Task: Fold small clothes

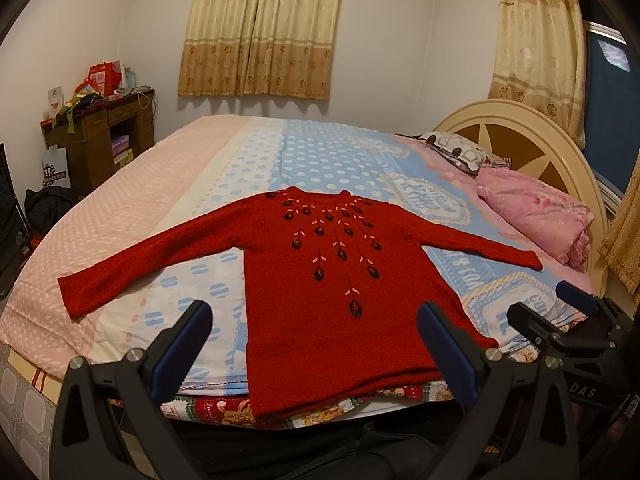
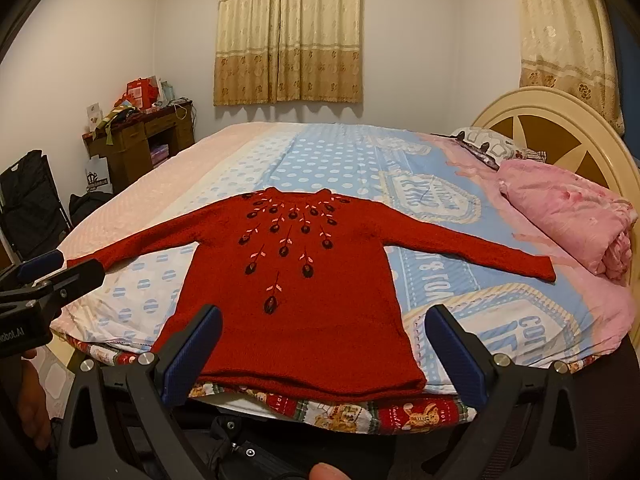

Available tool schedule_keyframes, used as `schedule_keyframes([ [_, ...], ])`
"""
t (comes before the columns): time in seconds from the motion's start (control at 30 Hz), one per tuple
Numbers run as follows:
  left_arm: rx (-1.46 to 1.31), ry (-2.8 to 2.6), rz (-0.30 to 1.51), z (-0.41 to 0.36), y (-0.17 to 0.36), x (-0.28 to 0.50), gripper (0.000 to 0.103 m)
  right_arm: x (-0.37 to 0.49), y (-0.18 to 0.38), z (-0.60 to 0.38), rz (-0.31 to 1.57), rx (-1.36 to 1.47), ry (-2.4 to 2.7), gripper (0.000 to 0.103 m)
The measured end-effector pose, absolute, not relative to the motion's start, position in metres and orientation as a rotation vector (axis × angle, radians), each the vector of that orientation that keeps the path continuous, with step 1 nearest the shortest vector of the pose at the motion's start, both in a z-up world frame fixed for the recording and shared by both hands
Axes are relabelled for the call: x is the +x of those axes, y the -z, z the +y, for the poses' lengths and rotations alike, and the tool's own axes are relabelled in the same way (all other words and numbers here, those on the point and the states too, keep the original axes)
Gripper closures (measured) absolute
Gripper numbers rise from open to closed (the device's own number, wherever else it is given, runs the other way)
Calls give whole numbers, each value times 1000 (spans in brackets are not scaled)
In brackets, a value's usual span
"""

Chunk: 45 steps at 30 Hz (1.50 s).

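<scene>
Pretty clearly someone's bedroom at home. A big bed point(image 1: 132, 184) fills most of the room, made up with a pink dotted cover and a blue polka-dot sheet point(image 1: 320, 156), and it has a cream arched headboard point(image 1: 532, 136) with a brown starburst pattern. A patterned pillow point(image 1: 456, 148) and a bundled pink quilt point(image 1: 536, 216) sit up by the headboard. Gold floral curtains point(image 1: 260, 28) hang drawn over the window on the far wall, with another set point(image 1: 536, 36) beside the headboard. In the left corner there's a dark wooden desk point(image 1: 100, 136) piled with red gift bags point(image 1: 105, 78) and other clutter, just lived-in household stuff. White walls, plain ceiling.
</scene>
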State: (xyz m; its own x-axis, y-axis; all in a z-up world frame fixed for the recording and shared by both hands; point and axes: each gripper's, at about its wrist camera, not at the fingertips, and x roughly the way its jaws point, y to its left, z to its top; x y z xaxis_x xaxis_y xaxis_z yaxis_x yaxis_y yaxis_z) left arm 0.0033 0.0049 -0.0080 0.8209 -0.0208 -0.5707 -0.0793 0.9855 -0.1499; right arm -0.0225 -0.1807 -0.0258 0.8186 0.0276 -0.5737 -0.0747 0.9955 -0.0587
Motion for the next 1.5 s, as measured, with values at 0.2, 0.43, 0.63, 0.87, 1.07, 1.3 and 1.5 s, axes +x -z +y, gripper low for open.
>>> schedule_keyframes([
  [0.2, -172, -31, 608, 6, 9, 3, 0, -21, 29, -180, 621, -79, -60, 1],
  [0.43, -170, -31, 623, 7, 19, 5, 0, -16, 34, -180, 639, -75, -65, 1],
  [0.63, -172, -30, 660, 8, 31, 13, 0, -7, 46, -184, 672, -61, -73, 1],
  [0.87, -154, -15, 708, 8, 49, 30, 0, 10, 66, -193, 700, -37, -107, 2],
  [1.07, -106, 21, 753, 9, 73, 59, 0, 43, 103, -221, 764, 37, -107, 2],
  [1.3, -32, 7, 745, 22, 87, 105, 0, 75, 126, -274, 757, 53, 22, 2],
  [1.5, -10, 5, 769, 42, 92, 141, 0, 109, 125, -360, 750, 124, 177, 30],
])
